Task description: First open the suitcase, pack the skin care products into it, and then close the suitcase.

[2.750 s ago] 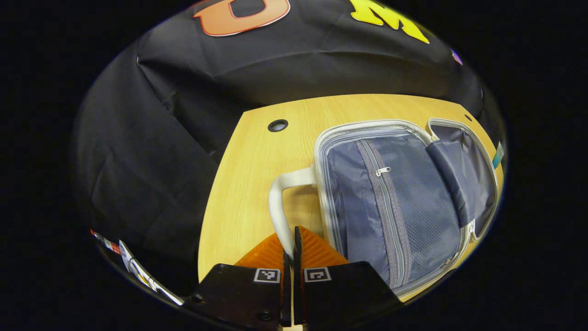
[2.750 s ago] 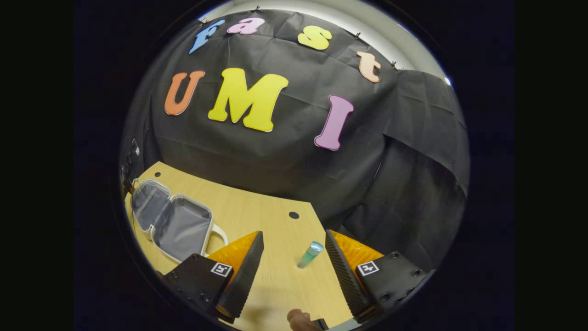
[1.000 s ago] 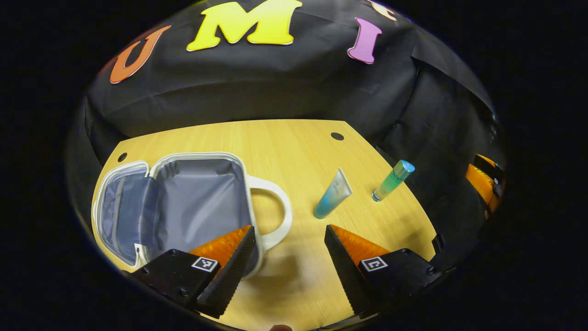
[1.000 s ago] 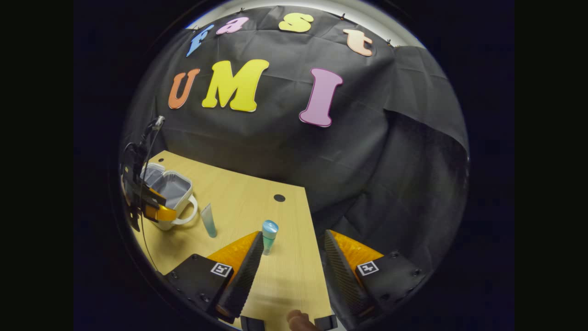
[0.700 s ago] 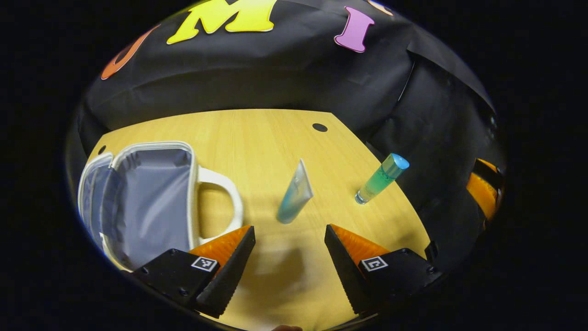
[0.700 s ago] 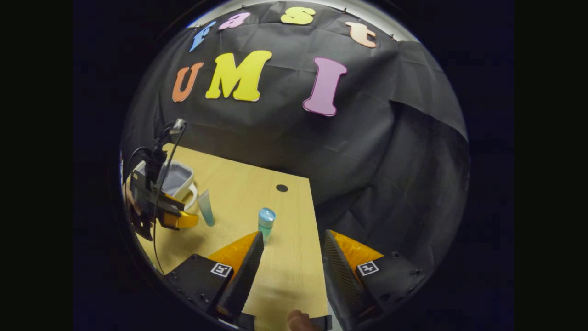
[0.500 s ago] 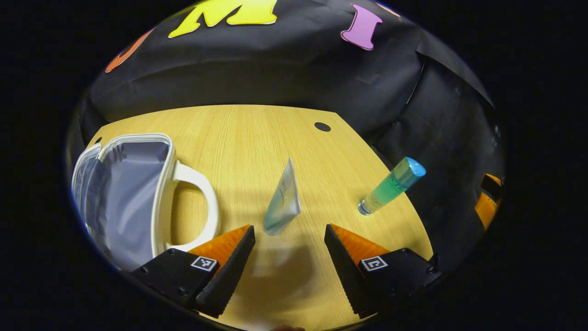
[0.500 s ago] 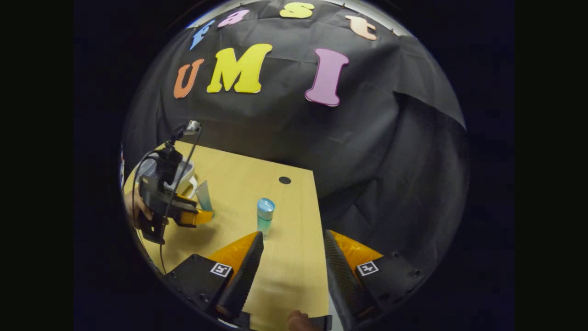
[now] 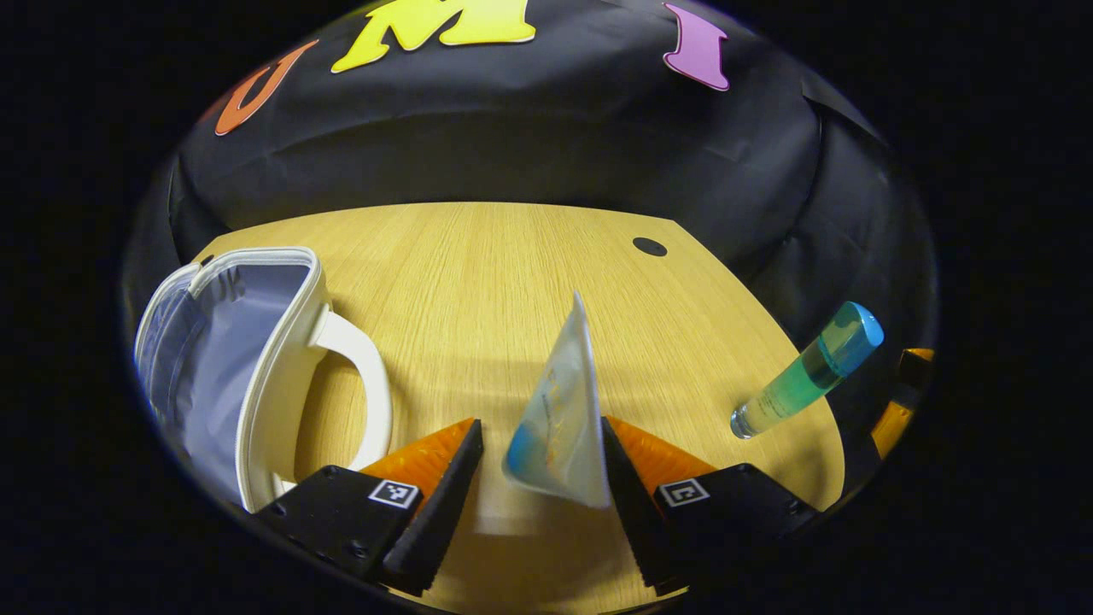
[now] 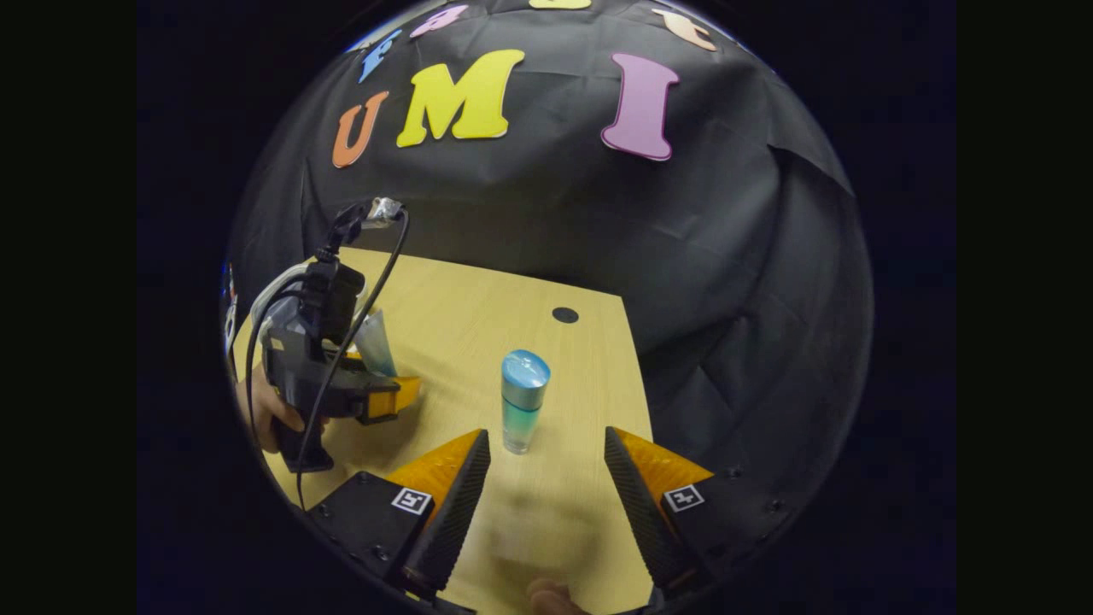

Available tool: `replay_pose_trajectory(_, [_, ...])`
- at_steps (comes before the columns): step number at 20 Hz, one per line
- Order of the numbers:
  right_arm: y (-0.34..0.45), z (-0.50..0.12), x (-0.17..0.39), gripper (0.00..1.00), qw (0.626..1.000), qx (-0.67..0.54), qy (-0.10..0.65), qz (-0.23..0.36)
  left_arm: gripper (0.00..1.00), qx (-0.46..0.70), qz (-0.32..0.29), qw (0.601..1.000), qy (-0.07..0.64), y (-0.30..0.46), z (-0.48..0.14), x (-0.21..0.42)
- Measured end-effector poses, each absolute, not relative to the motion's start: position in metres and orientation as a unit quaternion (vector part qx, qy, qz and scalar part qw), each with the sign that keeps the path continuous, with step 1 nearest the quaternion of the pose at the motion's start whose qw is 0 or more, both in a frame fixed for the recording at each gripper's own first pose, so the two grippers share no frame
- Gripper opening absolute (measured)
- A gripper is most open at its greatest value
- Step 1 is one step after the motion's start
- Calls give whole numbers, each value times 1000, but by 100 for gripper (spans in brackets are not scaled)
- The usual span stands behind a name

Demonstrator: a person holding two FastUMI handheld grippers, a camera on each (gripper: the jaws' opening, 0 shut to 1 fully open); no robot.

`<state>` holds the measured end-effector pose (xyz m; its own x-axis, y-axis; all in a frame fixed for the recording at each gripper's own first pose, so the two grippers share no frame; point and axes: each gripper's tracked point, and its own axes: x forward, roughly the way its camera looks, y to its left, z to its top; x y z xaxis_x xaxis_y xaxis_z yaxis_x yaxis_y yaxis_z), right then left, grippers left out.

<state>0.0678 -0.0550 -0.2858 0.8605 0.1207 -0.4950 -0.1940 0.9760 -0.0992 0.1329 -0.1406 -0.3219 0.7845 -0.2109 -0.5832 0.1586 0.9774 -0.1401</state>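
- Left gripper [image 9: 540,453] is sitting low over the wooden table [image 9: 478,282], fingers spread wide apart.
- Squeeze tube [image 9: 559,418], pale with a blue lower end, is standing between those fingers, crimped end pointing far; it is looking close to the right finger, contact cannot be told.
- Nothing is being gripped by the left gripper.
- Suitcase [image 9: 213,359], small and white-rimmed, is lying open at the left of the table in the left gripper view, grey lining showing.
- Its white handle [image 9: 363,384] is sticking out toward the right, just beside the left finger.
- Bottle [image 9: 807,371], clear green with a blue cap, is lying tilted at the right edge of the table in the left gripper view, well apart from the tube.
- Right gripper [image 10: 546,478] is hovering near the table's near edge, fingers open wide, holding nothing.
- In the right gripper view the bottle [image 10: 522,400] is sitting just beyond the fingertips, between them but farther off, cap end facing the camera.
- Same view: the left gripper [image 10: 388,395] is showing at the left, held by a hand [image 10: 271,414], a black cable [image 10: 354,299] looping over it.
- The tube [image 10: 374,340] is poking up beside it there.
- A dark round hole [image 10: 564,314] is sitting in the table near the far edge.
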Motion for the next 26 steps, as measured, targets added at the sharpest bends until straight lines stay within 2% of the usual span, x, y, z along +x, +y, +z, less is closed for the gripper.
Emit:
replay_pose_trajectory(2, [-46,-292,75,80,961,-84,251,84,73,-43,-92,947,304,-138,-317,135])
replay_pose_trajectory(3, [-41,-294,79,80,961,-86,250,86,61,-50,-101,947,301,-143,-314,135])
replay_pose_trajectory(4, [-36,-298,83,80,960,-86,251,87,63,-46,-106,946,302,-142,-313,133])
replay_pose_trajectory(5, [-32,-302,89,80,960,-84,253,86,47,-39,-108,946,303,-141,-312,132])
replay_pose_trajectory(6, [-30,-306,95,80,960,-86,255,80,43,-33,-112,945,305,-140,-312,131])
replay_pose_trajectory(7, [-29,-311,101,79,960,-84,256,77,47,-28,-117,943,310,-139,-312,128])
replay_pose_trajectory(8, [-27,-315,107,80,960,-83,258,72,33,-28,-126,940,315,-140,-313,125])
replay_pose_trajectory(9, [-27,-321,113,80,959,-83,262,66,38,-34,-142,937,318,-144,-311,119])
replay_pose_trajectory(11, [-25,-330,124,80,958,-72,270,64,37,-47,-168,933,315,-150,-300,109])
replay_pose_trajectory(15, [-21,-343,142,78,957,-49,278,62,35,-22,-151,938,311,-131,-276,82])
replay_pose_trajectory(16, [-20,-350,143,75,955,-48,285,64,35,-24,-129,944,304,-119,-268,76])
replay_pose_trajectory(20, [-23,-355,136,41,952,-45,299,53,35,-58,-111,941,313,-88,-248,46])
replay_pose_trajectory(23, [-22,-355,118,34,947,-51,312,53,34,-44,-83,944,316,-44,-234,34])
replay_pose_trajectory(24, [-18,-353,110,34,946,-45,316,56,39,-39,-77,945,316,-28,-229,30])
replay_pose_trajectory(25, [-16,-351,100,33,945,-44,319,54,34,-30,-67,947,313,-10,-223,27])
replay_pose_trajectory(26, [-15,-348,91,34,945,-44,320,50,34,-22,-56,948,311,10,-218,27])
